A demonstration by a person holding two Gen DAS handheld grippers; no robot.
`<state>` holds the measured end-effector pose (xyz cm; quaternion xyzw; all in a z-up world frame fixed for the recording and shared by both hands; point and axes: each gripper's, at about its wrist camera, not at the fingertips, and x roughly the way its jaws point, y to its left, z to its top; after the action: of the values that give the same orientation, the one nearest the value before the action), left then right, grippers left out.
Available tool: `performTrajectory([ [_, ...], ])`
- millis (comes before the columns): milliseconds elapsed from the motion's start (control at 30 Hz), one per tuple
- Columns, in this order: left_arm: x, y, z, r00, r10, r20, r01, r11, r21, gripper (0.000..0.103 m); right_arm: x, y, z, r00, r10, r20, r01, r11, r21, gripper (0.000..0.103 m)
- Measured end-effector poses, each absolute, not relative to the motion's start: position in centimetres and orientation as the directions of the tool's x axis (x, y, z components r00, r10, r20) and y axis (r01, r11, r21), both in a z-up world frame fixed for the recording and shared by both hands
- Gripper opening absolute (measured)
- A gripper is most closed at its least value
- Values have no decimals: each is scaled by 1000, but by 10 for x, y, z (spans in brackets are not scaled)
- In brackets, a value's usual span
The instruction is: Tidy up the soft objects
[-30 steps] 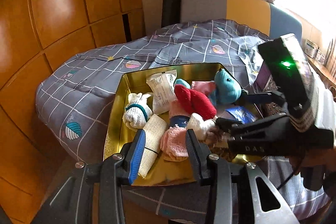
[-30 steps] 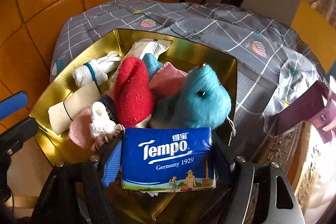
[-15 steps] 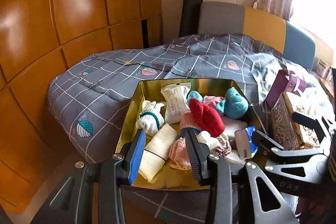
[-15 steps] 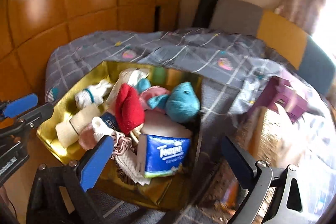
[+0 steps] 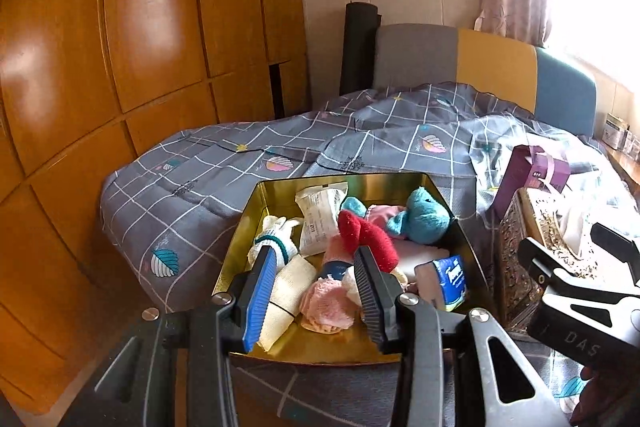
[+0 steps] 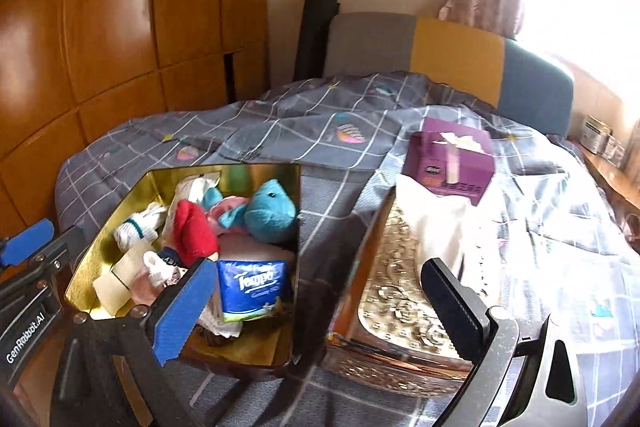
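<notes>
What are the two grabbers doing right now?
Left gripper: jaws partly open, holding nothing.
Right gripper: jaws wide open, holding nothing.

Right gripper [image 5: 576, 267]: left wrist view, cut off by right edge.
Ornate box [image 6: 400, 311]: front edge blurred; white cloth covers far part.
Pink sock [image 5: 326, 303]: partly behind left gripper's finger [image 5: 370, 291].

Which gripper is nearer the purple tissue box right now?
Right. The right gripper hangs open over the gap between gold tin and ornate box, with the purple tissue box just beyond. The left gripper sits over the tin, farther away.
</notes>
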<state>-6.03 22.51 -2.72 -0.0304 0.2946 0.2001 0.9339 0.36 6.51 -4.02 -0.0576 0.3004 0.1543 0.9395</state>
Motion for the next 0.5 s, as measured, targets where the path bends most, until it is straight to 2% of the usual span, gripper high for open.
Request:
performTrajectory([
  [500,-62,222,-27,733,384,-561,-422,904,66,40,-1,52,-40,779,246,-577,-301,954,0,103],
])
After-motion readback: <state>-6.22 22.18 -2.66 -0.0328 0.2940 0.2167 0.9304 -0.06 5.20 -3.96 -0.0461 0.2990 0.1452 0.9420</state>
